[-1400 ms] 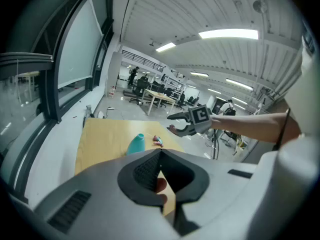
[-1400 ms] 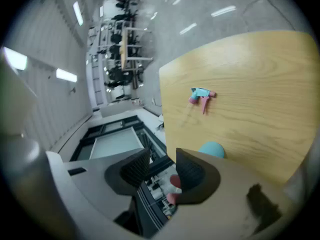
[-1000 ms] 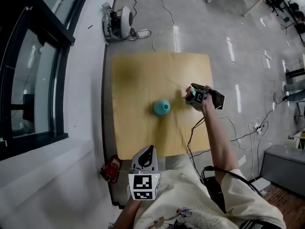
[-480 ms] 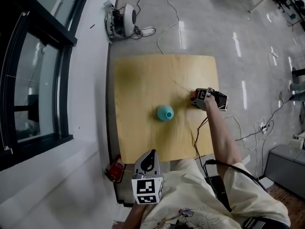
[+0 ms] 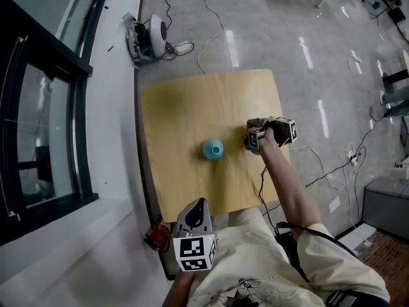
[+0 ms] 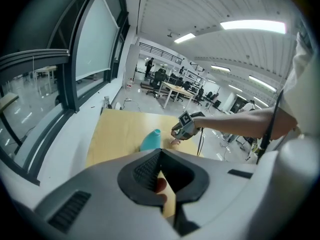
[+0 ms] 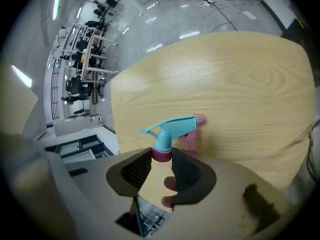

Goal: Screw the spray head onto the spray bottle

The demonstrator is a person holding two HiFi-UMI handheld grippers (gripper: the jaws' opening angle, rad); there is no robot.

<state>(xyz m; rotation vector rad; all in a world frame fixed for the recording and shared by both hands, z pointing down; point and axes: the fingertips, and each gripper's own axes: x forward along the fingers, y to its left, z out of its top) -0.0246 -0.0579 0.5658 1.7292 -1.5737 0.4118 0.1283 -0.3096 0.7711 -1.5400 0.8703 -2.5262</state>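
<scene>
The spray bottle [image 5: 213, 149] is teal and stands upright near the middle of the pale wooden counter [image 5: 185, 107], its open neck pointing up with nothing on it. To its right, near but apart from it, the right tongs [image 5: 250, 142] point steeply down at the counter, with the person's bare arm [image 5: 287, 194] reaching out to them from the lower right.

In the right gripper view the spray head [image 7: 172, 126] shows clearly. It has a teal body, a pink nozzle tip, a pink trigger and a dark pink screw collar. The right tongs have just been closing, and their two dark ribbed pads now pinch that collar from both sides, so the head is held by its base with the nozzle pointing off to the right. The trigger hangs close over the wood. Whether it touches the counter cannot be told.

The left tongs [image 5: 200, 203] are held low at the near edge of the counter, close to the person's body and well apart from the bottle. Their marker cube [image 5: 194, 253] faces up. In the left gripper view their tips meet, fully closed with nothing between them, and they point across the counter towards the bottle.

On the grey floor [image 5: 319, 24] beyond the far left corner sits a white appliance [image 5: 156, 32] with loose cables. A dark-framed window [image 5: 38, 126] runs along the left.
</scene>
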